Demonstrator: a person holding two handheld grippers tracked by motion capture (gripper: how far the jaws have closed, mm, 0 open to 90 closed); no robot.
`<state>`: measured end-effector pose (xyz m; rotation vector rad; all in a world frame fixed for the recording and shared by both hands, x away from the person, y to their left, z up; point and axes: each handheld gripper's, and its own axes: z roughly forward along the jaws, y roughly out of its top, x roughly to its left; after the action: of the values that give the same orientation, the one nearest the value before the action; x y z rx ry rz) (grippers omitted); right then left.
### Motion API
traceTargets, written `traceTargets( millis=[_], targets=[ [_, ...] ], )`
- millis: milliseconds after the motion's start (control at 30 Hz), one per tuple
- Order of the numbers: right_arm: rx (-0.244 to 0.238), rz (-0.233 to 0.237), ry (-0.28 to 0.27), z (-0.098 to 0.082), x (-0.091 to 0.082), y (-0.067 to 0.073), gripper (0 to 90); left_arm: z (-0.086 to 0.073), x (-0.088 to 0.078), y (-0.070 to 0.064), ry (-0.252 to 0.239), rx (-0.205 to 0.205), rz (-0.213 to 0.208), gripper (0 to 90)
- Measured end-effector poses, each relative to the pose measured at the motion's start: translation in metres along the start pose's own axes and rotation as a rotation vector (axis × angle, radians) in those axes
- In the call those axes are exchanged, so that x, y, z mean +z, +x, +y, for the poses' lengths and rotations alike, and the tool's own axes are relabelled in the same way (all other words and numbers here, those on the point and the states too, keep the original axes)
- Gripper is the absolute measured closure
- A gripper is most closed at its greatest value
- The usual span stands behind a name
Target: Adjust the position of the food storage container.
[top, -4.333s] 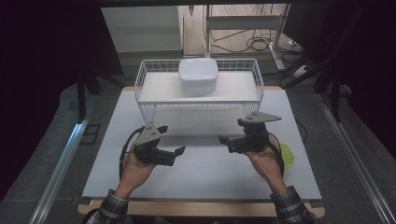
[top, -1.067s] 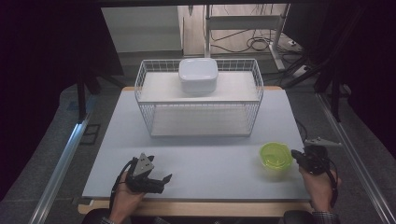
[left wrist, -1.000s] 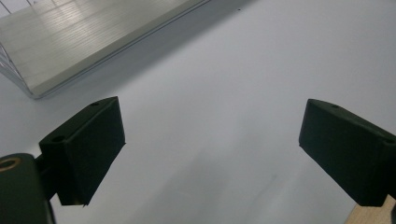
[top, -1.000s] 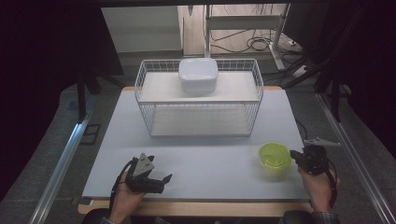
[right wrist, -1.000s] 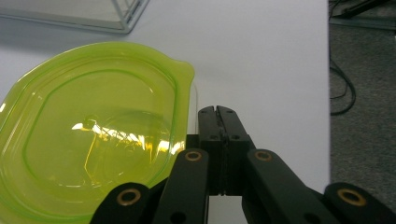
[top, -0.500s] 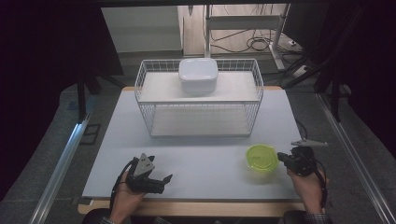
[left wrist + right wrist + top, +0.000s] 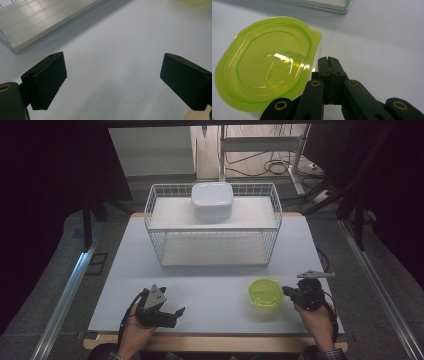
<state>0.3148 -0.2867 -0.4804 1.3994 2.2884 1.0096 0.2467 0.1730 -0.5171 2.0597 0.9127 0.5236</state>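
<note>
The right gripper [image 7: 327, 60] is pushing with jaws fully closed on nothing; the green-lidded container [image 7: 265, 60] is touching their left flank and has been sliding leftward across the table [image 7: 210, 285] since a second ago. Left gripper [image 7: 112, 75] is resting open, idle. Beyond, the wire basket [image 7: 212, 227] is awaiting.

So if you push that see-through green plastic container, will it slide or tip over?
The see-through green plastic container looks thin and empty, so it is probably light. It sits low and wide on the smooth white table, so it would likely slide rather than tip. Its glossy lid may be slippery.
</note>
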Motion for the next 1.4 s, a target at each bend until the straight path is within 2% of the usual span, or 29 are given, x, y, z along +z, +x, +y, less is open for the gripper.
traceTargets(
  millis=[167,267,433,600,800,1000,1233,1400],
  targets=[
    [-0.011,0.041,0.009,0.001,0.005,0.011,89.7,0.0,0.0,0.0,0.002,-0.002,-0.001,6.6],
    [-0.023,0.029,0.011,0.001,0.004,0.013,88.9,0.0,0.0,0.0,0.001,-0.002,0.0,6.6],
    [-0.004,0.019,0.012,-0.006,0.001,0.01,89.0,0.0,0.0,0.0,0.003,-0.003,0.001,6.6],
    [-0.011,0.026,0.032,-0.017,-0.003,0.02,88.9,0.0,0.0,-0.001,0.004,0.001,0.001,6.6],
    [-0.017,0.047,0.055,-0.025,0.0,0.028,88.8,0.0,0.001,-0.002,0.008,0.008,0.0,6.6],
    [-0.034,0.062,0.072,-0.024,0.009,0.034,88.6,0.0,0.002,-0.003,0.011,0.013,-0.001,6.6],
    [-0.071,0.085,0.067,-0.016,0.02,0.044,88.4,0.0,0.003,-0.004,0.017,0.015,-0.005,6.6],
    [-0.09,0.13,0.066,-0.007,0.031,0.054,88.4,0.0,0.004,-0.004,0.021,0.02,-0.004,6.6]
  ],
)
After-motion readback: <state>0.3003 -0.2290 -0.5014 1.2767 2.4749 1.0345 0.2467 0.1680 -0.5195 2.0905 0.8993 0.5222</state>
